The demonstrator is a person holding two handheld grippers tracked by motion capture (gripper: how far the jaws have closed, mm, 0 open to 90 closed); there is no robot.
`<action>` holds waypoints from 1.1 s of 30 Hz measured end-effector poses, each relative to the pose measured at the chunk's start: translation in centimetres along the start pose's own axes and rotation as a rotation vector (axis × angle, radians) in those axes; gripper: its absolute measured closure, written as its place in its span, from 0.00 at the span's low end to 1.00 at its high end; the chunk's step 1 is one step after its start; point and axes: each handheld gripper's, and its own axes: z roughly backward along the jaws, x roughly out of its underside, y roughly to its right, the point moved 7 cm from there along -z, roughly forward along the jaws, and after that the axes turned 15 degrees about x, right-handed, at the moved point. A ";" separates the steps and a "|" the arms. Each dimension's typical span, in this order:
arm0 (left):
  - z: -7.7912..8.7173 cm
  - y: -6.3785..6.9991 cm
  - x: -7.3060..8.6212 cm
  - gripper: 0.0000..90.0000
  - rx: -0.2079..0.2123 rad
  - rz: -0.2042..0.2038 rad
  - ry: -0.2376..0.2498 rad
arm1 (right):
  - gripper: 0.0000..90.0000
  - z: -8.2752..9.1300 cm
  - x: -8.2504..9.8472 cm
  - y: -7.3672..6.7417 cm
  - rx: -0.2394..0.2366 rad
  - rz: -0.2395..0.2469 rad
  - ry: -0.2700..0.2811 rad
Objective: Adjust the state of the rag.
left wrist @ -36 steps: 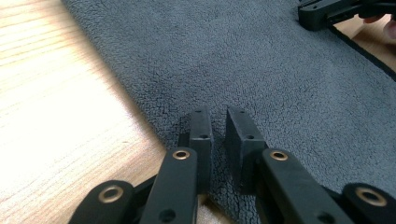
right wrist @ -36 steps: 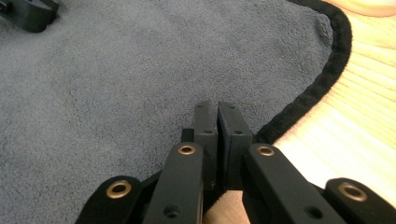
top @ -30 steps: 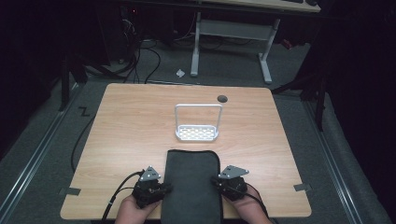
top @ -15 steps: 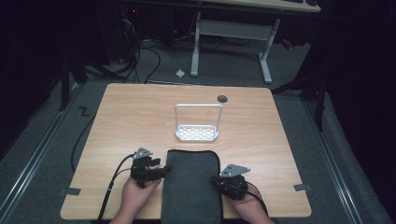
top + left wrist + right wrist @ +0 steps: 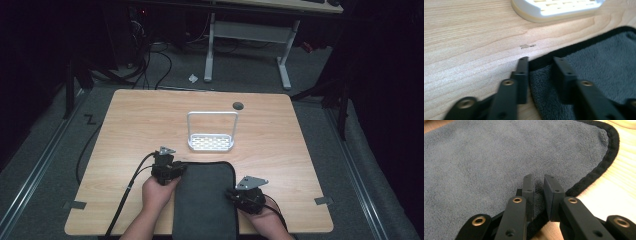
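Observation:
A dark grey towel (image 5: 205,200) with a black hem lies flat at the table's near edge. My left gripper (image 5: 175,169) is at the towel's far left corner. In the left gripper view it (image 5: 539,60) stands open, its jaws on either side of the hem of the towel (image 5: 599,62). My right gripper (image 5: 239,192) is at the towel's right edge. In the right gripper view it (image 5: 539,177) is nearly closed, with a fold of the towel (image 5: 486,157) pinched between the jaws.
A white perforated rack (image 5: 211,142) with a tall wire handle stands mid-table just beyond the towel; its base (image 5: 556,7) is close ahead of the left gripper. Bare wooden table (image 5: 140,125) lies to both sides. A dark round hole (image 5: 238,105) sits near the far edge.
My left gripper has moved forward along the towel's left edge to its far left corner. The right gripper has stayed at the right edge.

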 end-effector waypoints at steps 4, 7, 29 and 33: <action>-0.1 -0.1 0.4 0.88 0.042 -0.010 0.045 | 0.83 0.1 -0.1 0.0 -0.005 -0.006 0.000; 0.0 -0.3 0.6 0.90 0.070 0.011 0.077 | 0.80 0.2 -0.4 0.3 0.017 -0.016 0.030; 0.1 -0.2 0.8 0.89 0.091 0.013 0.089 | 0.57 -5.5 -4.0 4.0 0.145 -0.143 -0.005; 0.1 -0.2 0.9 0.89 0.090 0.006 0.086 | 0.69 -5.3 -3.9 3.7 0.129 -0.168 0.004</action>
